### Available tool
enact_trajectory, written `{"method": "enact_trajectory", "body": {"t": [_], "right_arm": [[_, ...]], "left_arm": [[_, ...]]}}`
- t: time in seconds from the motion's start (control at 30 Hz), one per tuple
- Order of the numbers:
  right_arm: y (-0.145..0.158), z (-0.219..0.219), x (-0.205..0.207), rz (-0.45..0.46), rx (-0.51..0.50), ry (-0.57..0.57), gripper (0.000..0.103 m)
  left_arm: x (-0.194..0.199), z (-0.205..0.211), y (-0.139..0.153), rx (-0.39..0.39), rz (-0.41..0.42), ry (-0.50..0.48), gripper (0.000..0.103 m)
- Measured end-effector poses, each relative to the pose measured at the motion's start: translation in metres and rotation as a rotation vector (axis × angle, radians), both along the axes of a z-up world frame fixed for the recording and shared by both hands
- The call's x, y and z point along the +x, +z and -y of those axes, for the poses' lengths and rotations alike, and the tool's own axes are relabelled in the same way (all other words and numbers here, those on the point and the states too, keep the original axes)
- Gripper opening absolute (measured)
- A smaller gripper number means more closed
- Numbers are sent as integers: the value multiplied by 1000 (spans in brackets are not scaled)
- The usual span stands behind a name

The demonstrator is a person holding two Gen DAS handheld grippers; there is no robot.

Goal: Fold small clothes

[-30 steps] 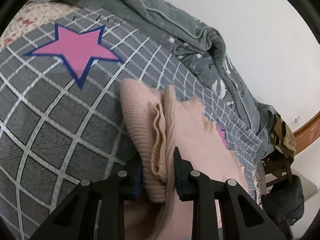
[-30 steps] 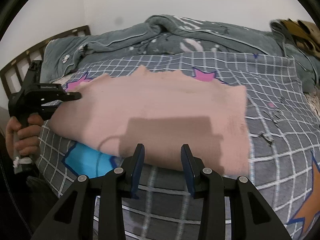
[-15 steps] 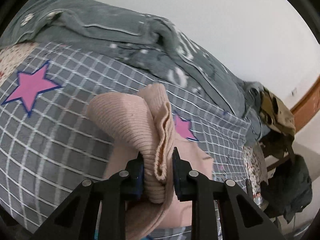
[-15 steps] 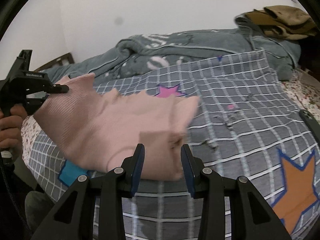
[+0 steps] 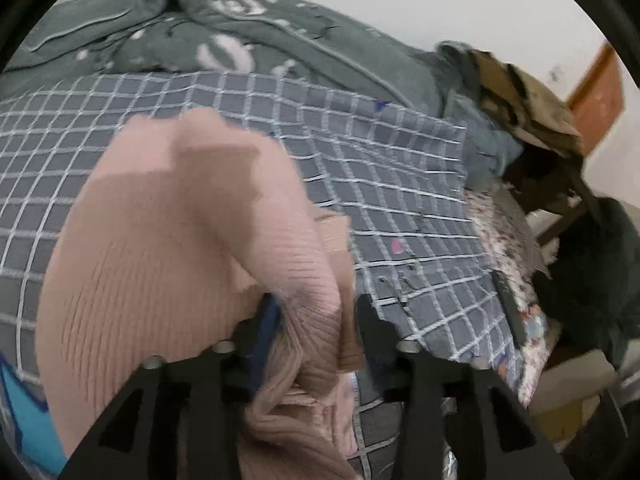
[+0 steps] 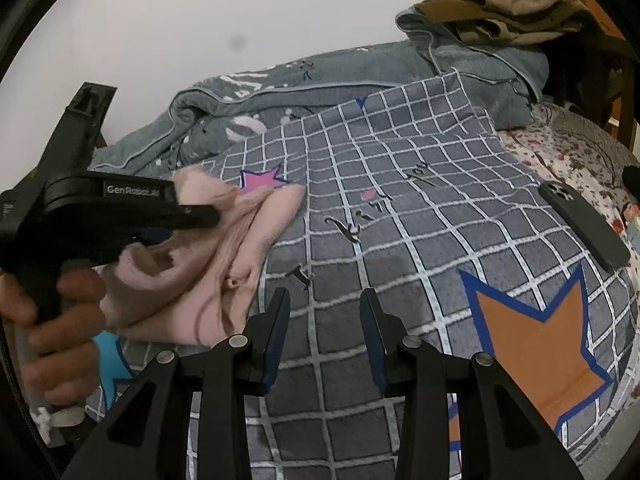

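A pink ribbed knit garment [image 5: 180,260] lies bunched and folded over on the grey checked blanket [image 5: 400,184]. My left gripper [image 5: 318,320] has a fold of it between its jaws, which are opening; the cloth hangs loosely there and the pads no longer pinch it. The right wrist view shows that left gripper [image 6: 192,216], held by a hand [image 6: 60,312], over the crumpled garment [image 6: 240,248] at the left. My right gripper [image 6: 324,308] stands open above the blanket [image 6: 400,200], right of the garment, with nothing between its fingers.
A dark phone [image 6: 580,224] lies at the blanket's right edge on a floral sheet [image 6: 568,152]. A rolled grey quilt [image 6: 320,76] runs along the wall behind, with brown clothes [image 6: 512,8] piled on its right end. An orange star [image 6: 532,340] marks the near blanket.
The left gripper swept right, carrying the garment's end over the rest, and its jaws have widened around the fold. The once flat garment is now bunched. The right gripper shifted right, still holding nothing.
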State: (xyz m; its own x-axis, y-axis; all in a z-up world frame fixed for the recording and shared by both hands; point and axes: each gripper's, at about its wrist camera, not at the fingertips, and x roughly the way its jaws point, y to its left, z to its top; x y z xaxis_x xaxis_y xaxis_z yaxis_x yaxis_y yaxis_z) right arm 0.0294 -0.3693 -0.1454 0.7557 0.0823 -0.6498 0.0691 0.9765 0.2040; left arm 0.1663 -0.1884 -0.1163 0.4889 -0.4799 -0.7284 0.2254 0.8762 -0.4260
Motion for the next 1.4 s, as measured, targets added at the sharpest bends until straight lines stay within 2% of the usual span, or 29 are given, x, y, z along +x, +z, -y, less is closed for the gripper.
{"method": "enact_trajectory", "body": {"t": [0.07, 0.23, 0.43, 0.53, 0.67, 0.7, 0.77, 0.83, 0.93, 1.0, 1.03, 1.13, 1.2, 1.27, 1.37, 1.4], "right_arm": [[-1, -1, 1, -2, 10, 11, 36], [11, -15, 12, 42, 77, 79, 36], [31, -43, 32, 110, 229, 180, 40], [34, -60, 44, 120, 290, 218, 40], [26, -91, 61, 80, 224, 219, 40], [21, -100, 66, 61, 170, 202, 38], [17, -105, 68, 55, 74, 168, 6], [22, -96, 57, 105, 42, 145, 5], [24, -74, 38, 150, 113, 125, 5], [11, -67, 33, 119, 111, 91, 5], [-5, -67, 35, 65, 103, 84, 5], [-22, -70, 40, 4, 112, 91, 7], [-12, -72, 38, 27, 81, 91, 13], [6, -73, 40, 72, 72, 104, 25], [22, -76, 53, 113, 42, 106, 36], [24, -76, 56, 116, 37, 104, 37]], "left_arm": [[2, -15, 9, -56, 9, -23, 49], [8, -70, 23, -124, 65, 54, 54], [11, -136, 21, -83, 128, 163, 55], [12, -159, 14, -94, 146, 187, 55], [8, -174, 1, -113, 174, 174, 55], [7, -175, -2, -109, 183, 165, 55], [5, -176, -7, -95, 202, 145, 55], [2, -175, -11, -79, 221, 125, 55], [-1, -178, -16, -95, 240, 101, 55], [0, -179, -21, -130, 226, 83, 55], [0, -179, -23, -149, 213, 69, 55], [0, -175, -28, -174, 192, 30, 55], [0, -169, -32, -178, 176, -1, 55], [0, -161, -35, -168, 167, -25, 55], [0, -154, -38, -159, 173, -45, 57], [0, -154, -38, -162, 173, -47, 57]]}}
